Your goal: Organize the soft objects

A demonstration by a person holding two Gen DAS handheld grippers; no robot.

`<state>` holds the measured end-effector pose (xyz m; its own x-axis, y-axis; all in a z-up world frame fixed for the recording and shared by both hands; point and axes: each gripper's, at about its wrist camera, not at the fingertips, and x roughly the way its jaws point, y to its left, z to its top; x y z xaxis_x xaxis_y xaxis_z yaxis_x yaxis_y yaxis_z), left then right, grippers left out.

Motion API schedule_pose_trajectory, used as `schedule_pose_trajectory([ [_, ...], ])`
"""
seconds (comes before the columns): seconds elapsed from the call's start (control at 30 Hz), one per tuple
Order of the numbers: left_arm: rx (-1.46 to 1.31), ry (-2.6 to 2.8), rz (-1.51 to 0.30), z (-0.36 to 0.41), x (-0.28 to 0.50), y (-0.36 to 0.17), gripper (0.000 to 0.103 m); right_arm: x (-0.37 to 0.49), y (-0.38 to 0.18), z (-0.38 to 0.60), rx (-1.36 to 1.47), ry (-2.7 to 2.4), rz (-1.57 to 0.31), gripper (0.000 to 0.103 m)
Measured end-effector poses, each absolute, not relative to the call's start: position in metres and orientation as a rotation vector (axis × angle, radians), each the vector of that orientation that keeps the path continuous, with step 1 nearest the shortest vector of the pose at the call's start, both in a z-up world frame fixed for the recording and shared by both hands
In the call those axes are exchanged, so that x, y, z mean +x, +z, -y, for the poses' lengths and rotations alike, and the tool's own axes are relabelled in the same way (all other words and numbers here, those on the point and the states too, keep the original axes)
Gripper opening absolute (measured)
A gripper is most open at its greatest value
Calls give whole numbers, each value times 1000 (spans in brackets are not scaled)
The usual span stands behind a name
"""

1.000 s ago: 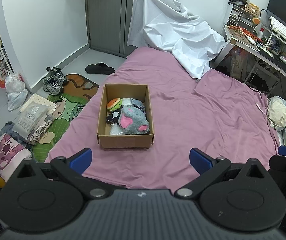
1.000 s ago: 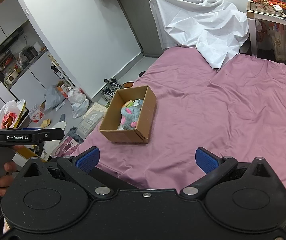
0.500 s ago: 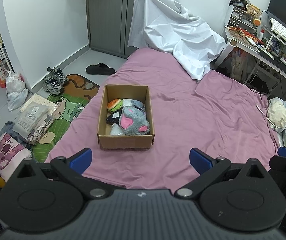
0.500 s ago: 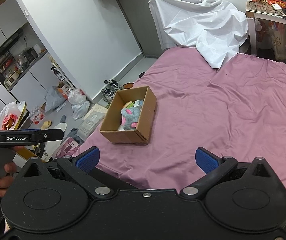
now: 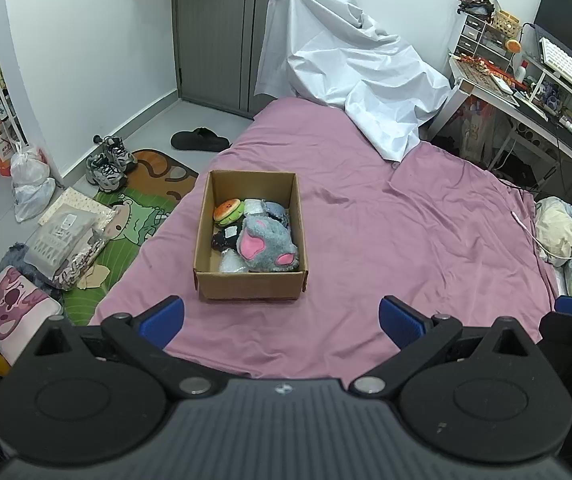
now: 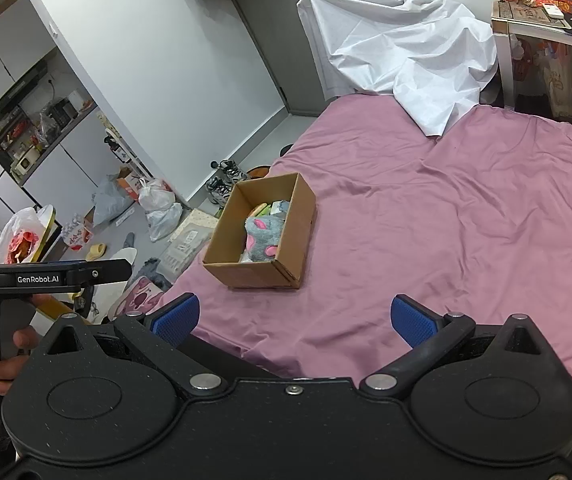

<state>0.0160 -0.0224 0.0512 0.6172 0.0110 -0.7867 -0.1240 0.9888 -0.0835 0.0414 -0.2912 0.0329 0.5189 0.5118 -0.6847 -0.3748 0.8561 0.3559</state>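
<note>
Soft toys all piled in the cardboard box on the purple bedsheet.

The left gripper and right gripper were both held spread wide with nothing between the blue pads, hovering well back from the box near the bed's edge. A grey plush with pink ears was seen lying on top inside, with a burger plush tucked behind it toward the far left corner.

Plush toys in box on bed
</note>
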Motion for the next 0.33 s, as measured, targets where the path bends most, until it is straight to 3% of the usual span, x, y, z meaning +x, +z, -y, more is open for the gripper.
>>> schedule_pose_trajectory([
  [0.33, -140, 70, -913, 24, 19, 43, 103, 40, 32, 290, 186, 541, -876, 103],
])
